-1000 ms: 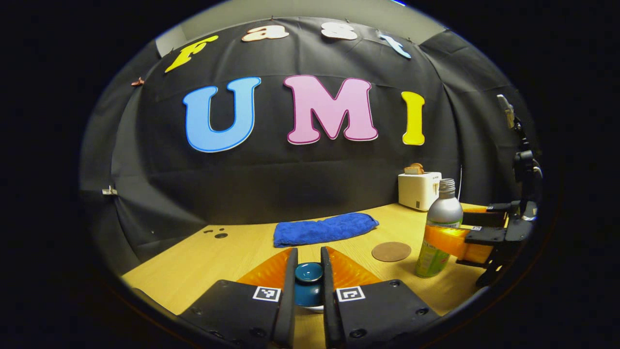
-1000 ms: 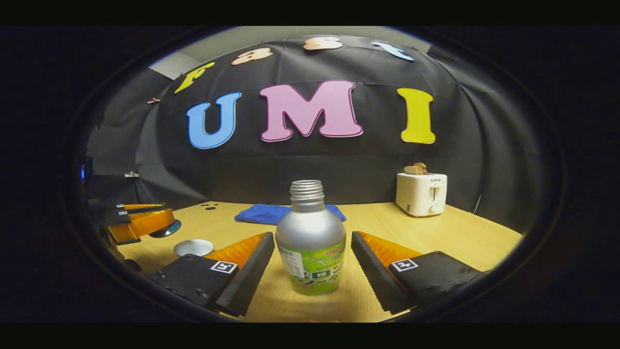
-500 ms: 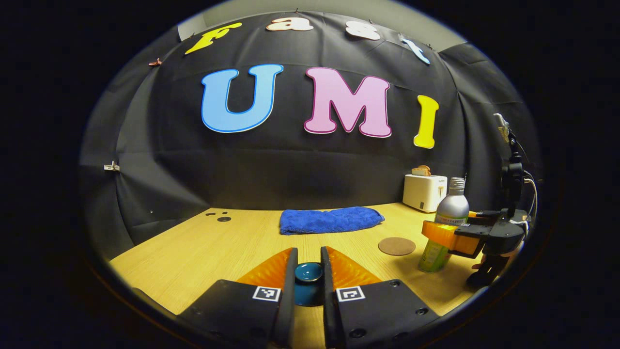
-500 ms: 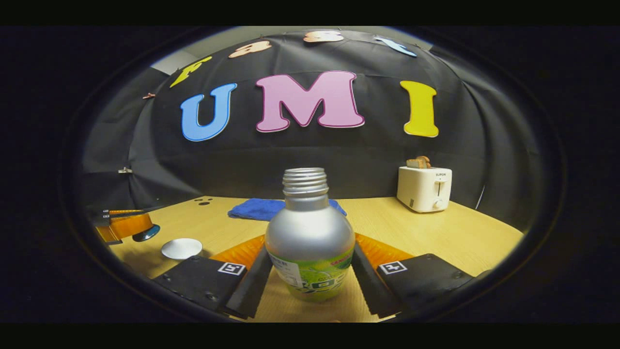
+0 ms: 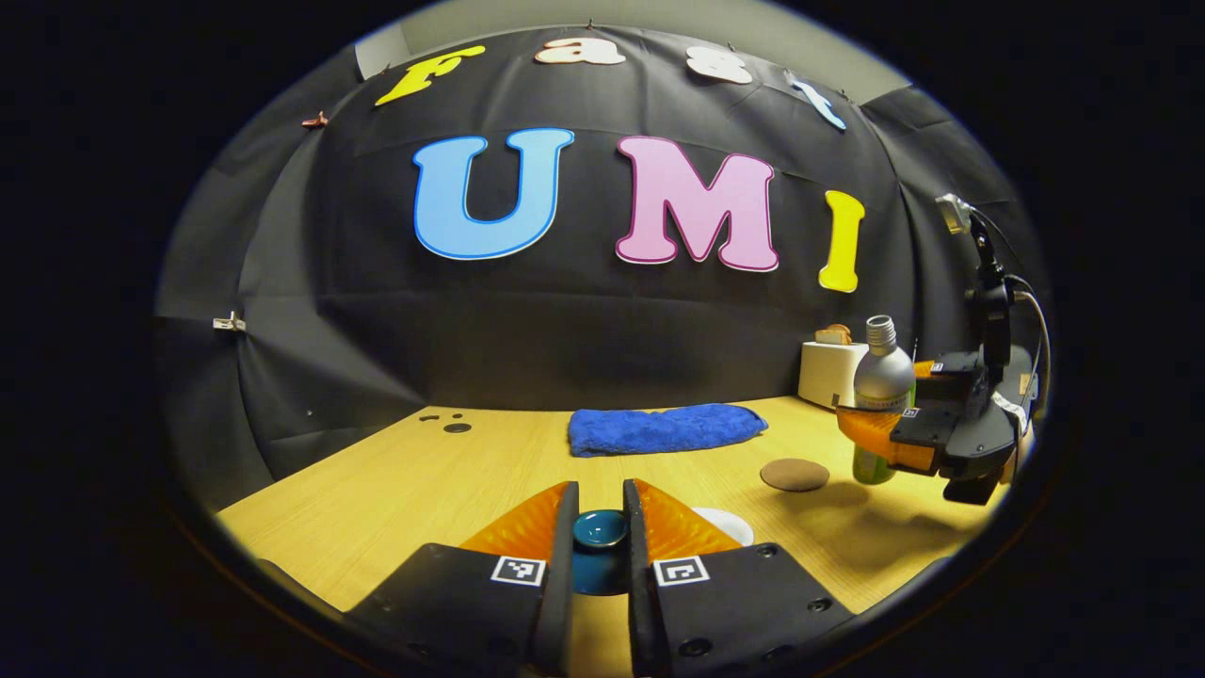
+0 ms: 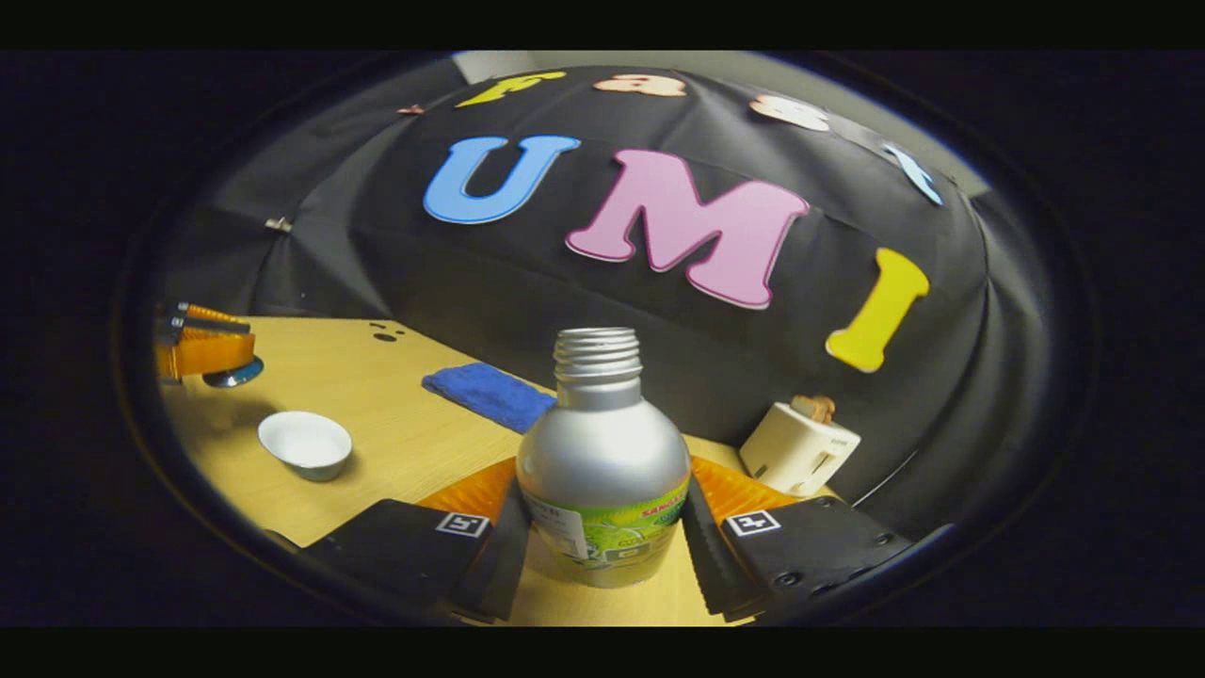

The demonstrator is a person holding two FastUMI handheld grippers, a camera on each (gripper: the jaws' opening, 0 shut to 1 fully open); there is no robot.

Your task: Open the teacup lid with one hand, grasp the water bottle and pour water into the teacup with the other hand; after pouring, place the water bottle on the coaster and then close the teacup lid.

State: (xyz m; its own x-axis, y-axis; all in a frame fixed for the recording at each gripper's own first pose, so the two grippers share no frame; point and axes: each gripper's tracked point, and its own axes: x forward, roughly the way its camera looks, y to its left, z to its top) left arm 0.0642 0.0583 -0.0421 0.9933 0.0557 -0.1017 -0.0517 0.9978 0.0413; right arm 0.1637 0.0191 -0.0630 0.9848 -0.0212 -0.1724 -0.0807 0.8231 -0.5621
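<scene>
We count one teacup (image 6: 305, 443), a white bowl with no lid on it, standing on the wooden table (image 5: 395, 490); we place everything else by it. One teacup lid (image 5: 600, 539), dark teal with a knob, is pinched between the two fingers of our left gripper (image 5: 599, 527), held in the air just to the left of the teacup in the right gripper view. One water bottle (image 6: 602, 461), silver with a green label and no cap, is clamped on both sides by our right gripper (image 6: 602, 527) and hangs clear of the table, to the right of the teacup. One round brown coaster (image 5: 795, 474) lies bare between the teacup and the bottle. Behind the teacup we see one folded blue towel (image 5: 666, 427), and far right of it one white toaster (image 6: 798, 449) with toast in its slot.
</scene>
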